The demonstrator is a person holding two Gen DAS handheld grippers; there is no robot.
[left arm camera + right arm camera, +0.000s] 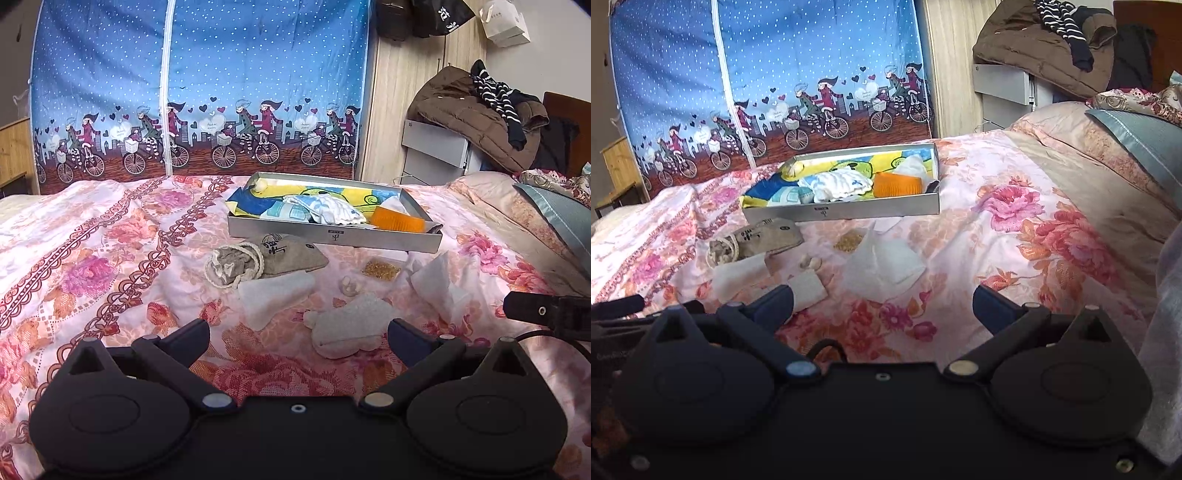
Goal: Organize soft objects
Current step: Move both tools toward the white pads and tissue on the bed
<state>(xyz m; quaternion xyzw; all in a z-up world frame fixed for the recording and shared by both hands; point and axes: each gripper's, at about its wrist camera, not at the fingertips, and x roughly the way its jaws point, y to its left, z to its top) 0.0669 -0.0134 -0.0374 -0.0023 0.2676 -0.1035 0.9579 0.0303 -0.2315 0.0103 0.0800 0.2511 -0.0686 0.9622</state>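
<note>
Two tongs in view, both over the flowered bedspread [110, 236]; left tongs [298, 334] spread wide, nothing between the fingers; right tongs [882, 301] spread wide too, empty

One shallow grey tray [332, 236] on the bed at 12 o'clock from both tongs. Inside: one yellow-and-blue printed cloth [258, 206], one white crumpled cloth with blue marks [328, 208], one orange ribbed piece [397, 219], one white folded piece [914, 166] at the far right end

Loose on the bedspread, between tray and tongs:
- one grey drawstring pouch [273, 258], at 11 o'clock of left tongs, cord looped at its mouth
- one flat white pad [273, 295], touching the pouch's near edge
- one pale fuzzy cloth [351, 325], just beyond left tongs at 1 o'clock
- one white crumpled tissue [886, 266], at 12 o'clock of right tongs
- one small cream lump [349, 286]
- one small packet of golden grains [380, 268], near the tray wall
</note>
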